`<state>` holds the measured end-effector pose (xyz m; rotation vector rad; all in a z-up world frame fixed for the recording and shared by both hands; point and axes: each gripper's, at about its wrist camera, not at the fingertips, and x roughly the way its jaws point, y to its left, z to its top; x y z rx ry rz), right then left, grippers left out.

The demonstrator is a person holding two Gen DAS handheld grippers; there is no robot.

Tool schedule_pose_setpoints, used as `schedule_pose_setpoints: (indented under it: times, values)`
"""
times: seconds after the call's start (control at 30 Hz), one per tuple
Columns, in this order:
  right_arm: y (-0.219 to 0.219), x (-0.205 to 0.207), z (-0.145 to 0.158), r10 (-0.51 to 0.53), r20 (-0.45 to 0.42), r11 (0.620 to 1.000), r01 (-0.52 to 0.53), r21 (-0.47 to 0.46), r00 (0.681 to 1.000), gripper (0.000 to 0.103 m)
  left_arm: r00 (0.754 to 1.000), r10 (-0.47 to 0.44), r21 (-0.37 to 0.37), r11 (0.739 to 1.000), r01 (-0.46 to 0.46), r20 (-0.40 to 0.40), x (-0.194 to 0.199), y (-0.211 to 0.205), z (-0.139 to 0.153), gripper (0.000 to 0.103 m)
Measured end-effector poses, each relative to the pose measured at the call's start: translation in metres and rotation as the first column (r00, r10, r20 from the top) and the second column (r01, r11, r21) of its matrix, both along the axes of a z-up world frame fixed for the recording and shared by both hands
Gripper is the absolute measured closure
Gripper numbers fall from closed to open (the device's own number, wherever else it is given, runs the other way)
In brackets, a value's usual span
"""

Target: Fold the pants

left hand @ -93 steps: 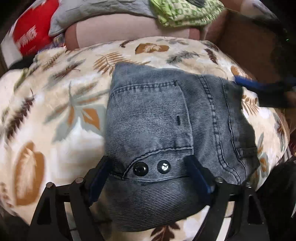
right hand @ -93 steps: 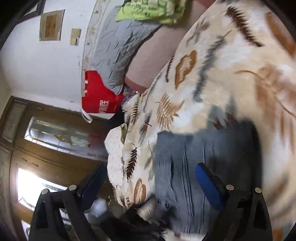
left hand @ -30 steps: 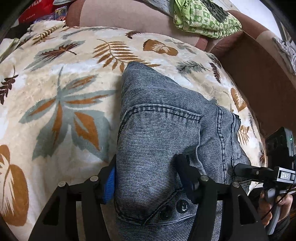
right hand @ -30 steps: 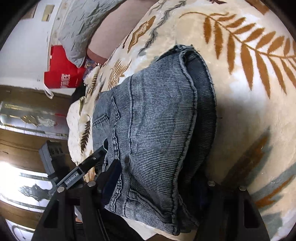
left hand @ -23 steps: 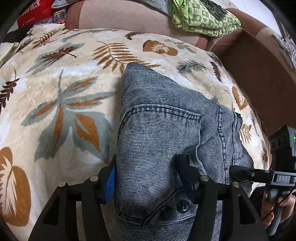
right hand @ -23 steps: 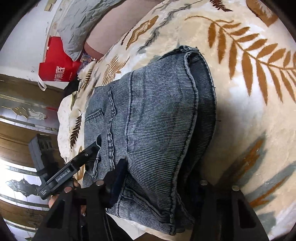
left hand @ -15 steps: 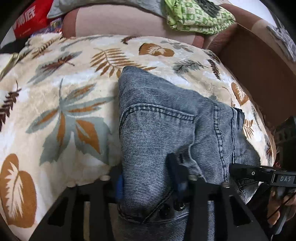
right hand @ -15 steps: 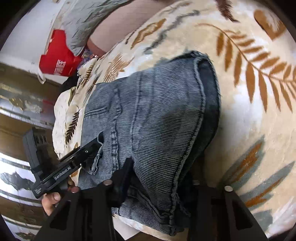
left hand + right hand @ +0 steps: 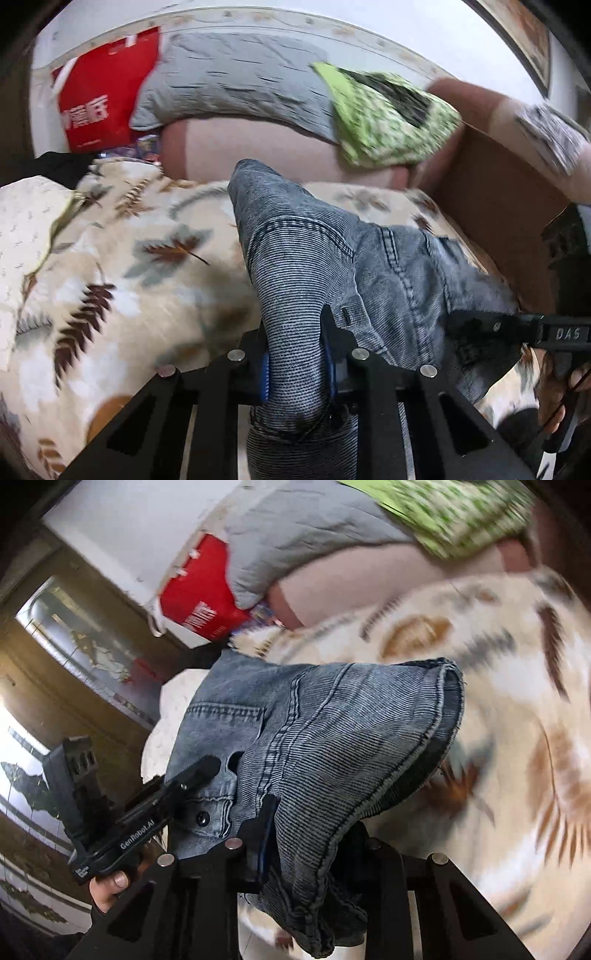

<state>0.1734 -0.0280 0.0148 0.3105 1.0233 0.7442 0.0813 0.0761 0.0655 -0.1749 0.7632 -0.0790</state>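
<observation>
The grey-blue denim pants (image 9: 303, 266), already doubled into a thick bundle, hang lifted above a leaf-print blanket (image 9: 110, 258) spread over a sofa, their near edge pinched at two places. The left gripper (image 9: 297, 350) is closing on a ribbed fold at the pocket side, cloth packed tight between its blue pads; the right gripper (image 9: 295, 834) is closing on the hemmed side, a wad of denim bunched between its jaws and spilling below them. The bundle's long axis runs from one gripper to the other, and its free bulk stretches away from both, toward the sofa back. Neither hand is nearer; any coming fold would likely carry this held edge forward over the far one. The blanket and a green patterned cloth (image 9: 388, 118) are smeared by motion blur, so whether the far edge touches the blanket cannot be told. The fingertips are buried in cloth. Behind lie a grey pillow (image 9: 236, 77) and a red bag (image 9: 99, 96).
</observation>
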Motion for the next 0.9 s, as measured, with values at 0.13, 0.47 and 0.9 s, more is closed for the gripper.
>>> schedule_pose_setpoints:
  times: [0.13, 0.47, 0.9]
  values:
    - [0.034, 0.04, 0.008, 0.059, 0.052, 0.998, -0.058, -0.021, 0.997, 0.074, 0.999, 0.052, -0.01, 0.999, -0.052, 0.003, 0.025, 0.024, -0.009, 0.08]
    - [0.073, 0.092, -0.122, 0.005, -0.13, 0.967, -0.038, -0.252, 0.991, 0.037, 0.957, 0.163, 0.049, 0.987, -0.155, -0.242, 0.065, 0.046, -0.125, 0.039]
    - [0.079, 0.016, -0.093, -0.055, 0.137, 0.9, 0.108, -0.422, 0.989, 0.011, 0.94, 0.269, 0.231, 0.948, -0.22, -0.208, 0.007, 0.034, -0.123, 0.016]
